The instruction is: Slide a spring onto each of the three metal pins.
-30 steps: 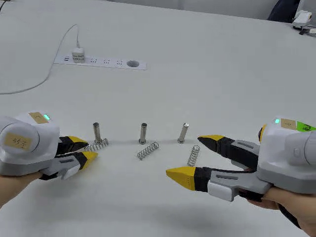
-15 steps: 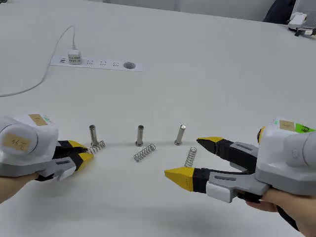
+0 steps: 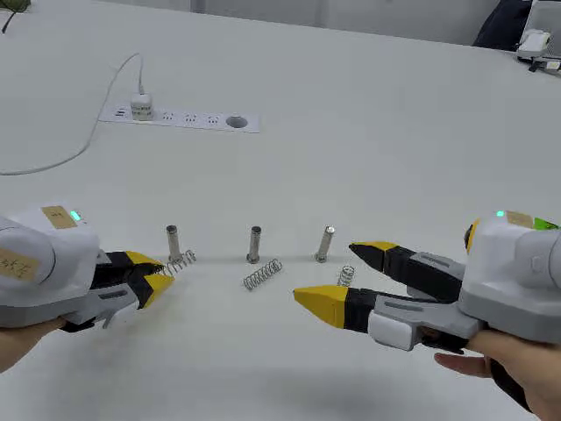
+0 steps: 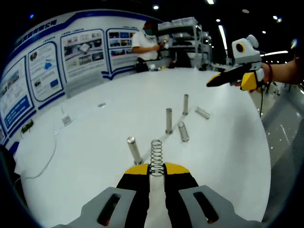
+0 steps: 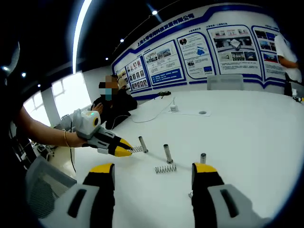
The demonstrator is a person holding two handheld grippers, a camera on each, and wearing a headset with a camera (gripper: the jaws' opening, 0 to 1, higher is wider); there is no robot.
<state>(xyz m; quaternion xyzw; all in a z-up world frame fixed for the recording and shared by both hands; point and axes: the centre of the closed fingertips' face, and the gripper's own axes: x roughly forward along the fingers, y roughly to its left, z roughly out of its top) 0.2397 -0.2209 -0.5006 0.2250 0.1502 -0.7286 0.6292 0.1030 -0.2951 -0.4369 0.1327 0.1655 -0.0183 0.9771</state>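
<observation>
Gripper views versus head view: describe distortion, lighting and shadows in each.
Head view: soft even light, no bending, faint shadows at the middle pin. Left gripper view: fisheye curves the table edge, ceiling lamps glare, gripped spring sharp. Right gripper view: same curving, one bright ceiling strip.

Tabletop (image 3: pixel 394 132) is lying open all round; pins (image 3: pixel 254 244) are standing mid-path, loose springs (image 3: pixel 262 273) lying just before them, power strip (image 3: pixel 180 117) well behind.

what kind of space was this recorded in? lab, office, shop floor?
Likely a company lab or showroom hall, not a shop floor: blue-and-white poster boards line the wall, a large white table carries a white power strip, and grey storage shelves stand at the far end.
</observation>
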